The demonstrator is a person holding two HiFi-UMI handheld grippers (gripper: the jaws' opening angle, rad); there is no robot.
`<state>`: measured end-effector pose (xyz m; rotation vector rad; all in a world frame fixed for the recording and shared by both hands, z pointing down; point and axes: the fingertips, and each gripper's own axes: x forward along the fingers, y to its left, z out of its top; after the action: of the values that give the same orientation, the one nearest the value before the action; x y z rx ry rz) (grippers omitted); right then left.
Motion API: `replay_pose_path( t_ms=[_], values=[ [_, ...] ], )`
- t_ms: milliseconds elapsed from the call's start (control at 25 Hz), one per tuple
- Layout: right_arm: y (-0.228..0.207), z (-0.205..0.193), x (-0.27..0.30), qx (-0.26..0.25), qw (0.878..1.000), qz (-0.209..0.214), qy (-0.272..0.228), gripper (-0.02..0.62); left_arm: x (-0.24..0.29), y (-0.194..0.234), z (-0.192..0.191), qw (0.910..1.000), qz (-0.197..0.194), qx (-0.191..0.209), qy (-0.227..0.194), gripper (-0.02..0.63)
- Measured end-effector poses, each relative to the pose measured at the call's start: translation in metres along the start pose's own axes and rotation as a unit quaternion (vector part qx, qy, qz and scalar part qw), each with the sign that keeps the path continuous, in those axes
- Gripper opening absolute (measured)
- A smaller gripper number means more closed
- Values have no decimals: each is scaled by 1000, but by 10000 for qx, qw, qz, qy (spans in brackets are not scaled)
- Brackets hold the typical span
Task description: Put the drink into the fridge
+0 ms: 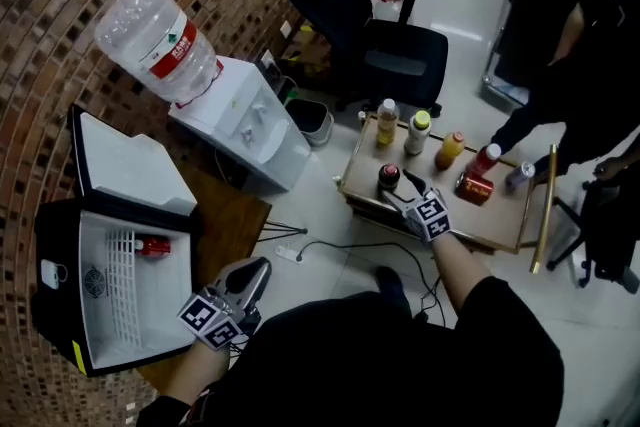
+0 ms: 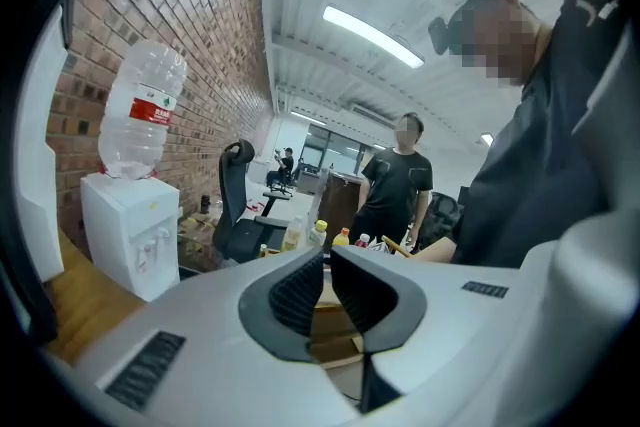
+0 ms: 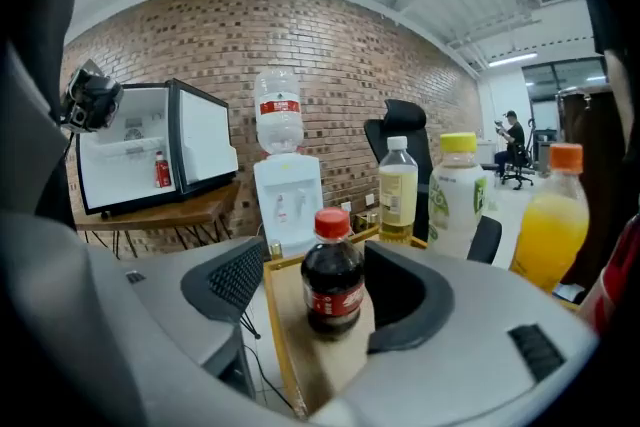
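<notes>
Squeeze the wide-open right gripper (image 1: 398, 188) squarely onto the untouched cola bottle (image 3: 332, 275) between its jaws at the table's (image 1: 500, 220) near edge.

Our left tool (image 1: 255, 277) hangs low at seven o'clock in the head view. The forearm is bent close to our body and the tips aim toward one o'clock. Its jaws sit almost together with nothing between them. Our right arm stretches out from five o'clock. Our right tool (image 1: 398, 187) points toward eleven o'clock, its jaws spread wide either side of a cola bottle (image 3: 332, 277) without pressing it.
</notes>
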<state>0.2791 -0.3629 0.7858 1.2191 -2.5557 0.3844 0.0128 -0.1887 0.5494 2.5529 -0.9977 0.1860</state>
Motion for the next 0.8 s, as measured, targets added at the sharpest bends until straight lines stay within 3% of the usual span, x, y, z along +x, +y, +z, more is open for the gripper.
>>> replay_pose_path(
  t_ms=[160, 400, 440, 600, 800],
  values=[
    [-22, -26, 30, -187, 9992, -140, 325, 350, 22, -2, -2, 9996, -203, -88, 165, 21],
    [-27, -49, 69, -558, 9967, 109, 573, 361, 24, 2, -15, 9990, -144, -127, 400, 23],
    [-26, -48, 72, -544, 9969, 166, 550, 326, 22, 4, -16, 9991, -96, -132, 403, 23],
    [-25, -43, 69, -246, 9978, 251, 564, 322, 11, 10, -11, 9993, 34, -140, 355, 23],
    [-5, 5, 48, -429, 9973, 466, 360, 322, -2, 12, 5, 9997, 161, -135, 77, 22]
  ],
)
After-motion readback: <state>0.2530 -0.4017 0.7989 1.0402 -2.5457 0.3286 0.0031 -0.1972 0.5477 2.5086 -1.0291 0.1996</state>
